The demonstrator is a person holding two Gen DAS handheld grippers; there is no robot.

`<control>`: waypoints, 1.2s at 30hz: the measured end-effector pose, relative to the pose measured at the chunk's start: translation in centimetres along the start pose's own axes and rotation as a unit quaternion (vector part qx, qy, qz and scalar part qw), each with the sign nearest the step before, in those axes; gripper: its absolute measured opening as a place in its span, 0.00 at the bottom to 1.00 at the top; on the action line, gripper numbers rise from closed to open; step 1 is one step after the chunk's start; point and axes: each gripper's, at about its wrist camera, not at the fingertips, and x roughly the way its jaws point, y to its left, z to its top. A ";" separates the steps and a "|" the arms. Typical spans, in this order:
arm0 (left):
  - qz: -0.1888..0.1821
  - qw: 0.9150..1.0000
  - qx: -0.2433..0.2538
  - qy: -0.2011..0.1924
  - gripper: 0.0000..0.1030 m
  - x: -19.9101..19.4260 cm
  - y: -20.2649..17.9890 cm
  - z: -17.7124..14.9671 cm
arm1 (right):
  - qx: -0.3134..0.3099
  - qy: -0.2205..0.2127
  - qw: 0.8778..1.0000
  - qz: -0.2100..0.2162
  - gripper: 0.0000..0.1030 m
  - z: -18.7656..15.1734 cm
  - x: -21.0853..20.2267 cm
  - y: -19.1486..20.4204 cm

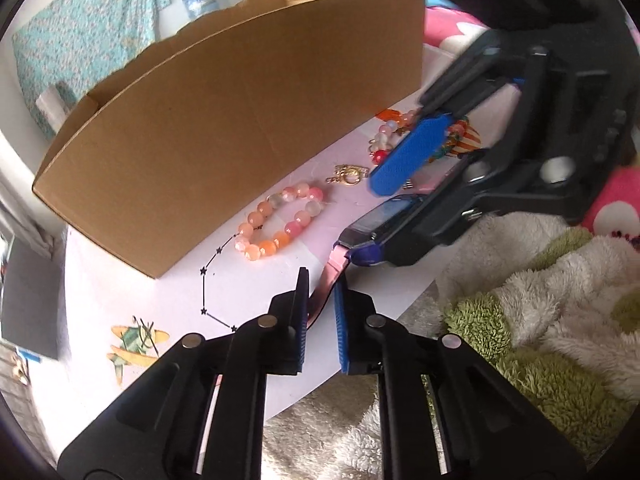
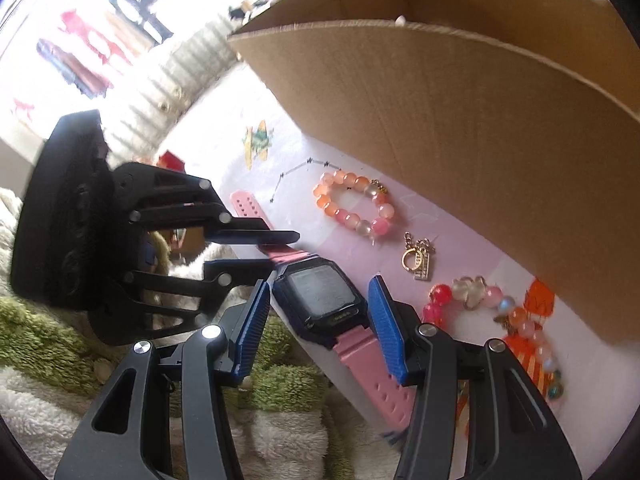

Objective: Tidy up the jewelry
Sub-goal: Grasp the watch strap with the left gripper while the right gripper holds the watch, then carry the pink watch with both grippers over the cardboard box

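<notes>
A watch with a dark square face (image 2: 322, 294) and a pink strap (image 1: 326, 292) lies near the front edge of a pale printed board (image 1: 120, 280). My left gripper (image 1: 320, 312) is nearly closed around one end of the pink strap. My right gripper (image 2: 320, 332) is open and straddles the watch face. A peach bead bracelet (image 1: 280, 222) lies beside the cardboard box (image 1: 240, 120); it also shows in the right wrist view (image 2: 354, 208). A gold ring with charms (image 2: 418, 262) and a second mixed bead bracelet (image 2: 496, 312) lie further along.
The tall cardboard box (image 2: 480, 120) stands along the back of the board with its top open. A fluffy green and white blanket (image 1: 540, 320) lies in front of the board. Pink plush items (image 1: 612, 204) lie to the right.
</notes>
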 end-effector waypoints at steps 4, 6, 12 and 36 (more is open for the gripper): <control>-0.010 1.000 -0.015 0.003 0.10 -0.3 0.0 -0.7 | -0.010 -0.026 0.998 -0.060 0.49 -1.5 -1.3 0.7; -0.010 1.000 -0.017 0.004 0.10 -0.4 0.1 -0.7 | -0.018 -0.034 0.995 -0.097 0.49 -2.2 -1.7 1.2; -0.010 1.000 -0.018 0.004 0.10 -0.3 0.1 -0.9 | -0.085 -0.035 0.968 -0.234 0.22 -3.9 -1.2 3.8; 0.055 0.987 -0.030 -0.148 0.03 -10.4 4.9 7.1 | -0.160 -0.187 0.891 -0.382 0.04 1.3 -9.8 7.6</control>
